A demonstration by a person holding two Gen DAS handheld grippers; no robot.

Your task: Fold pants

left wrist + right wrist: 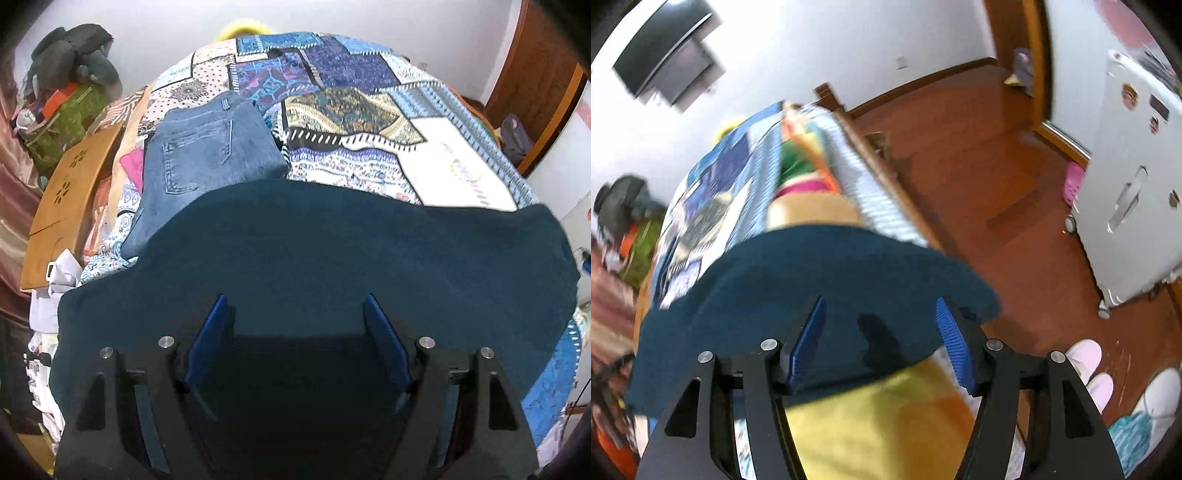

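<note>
Dark teal pants (314, 251) lie spread across the near end of a bed covered by a blue patchwork quilt (351, 110). Folded blue jeans (207, 155) rest on the quilt just beyond them, to the left. My left gripper (295, 299) hangs over the middle of the teal cloth, jaws wide apart, with nothing pinched. In the blurred right wrist view, my right gripper (881, 301) stands open over the right end of the teal pants (812, 266), near the bed's side. The cloth's edge lies between the blue fingers (951, 339) without being pressed.
A wooden board (70, 192) and a pile of bags and clothes (70, 55) crowd the bed's left side. To the right are a wooden floor (997, 166), a white fridge (1126, 184) and pale slippers (1086, 354). Yellow bedding (868, 424) hangs below the pants.
</note>
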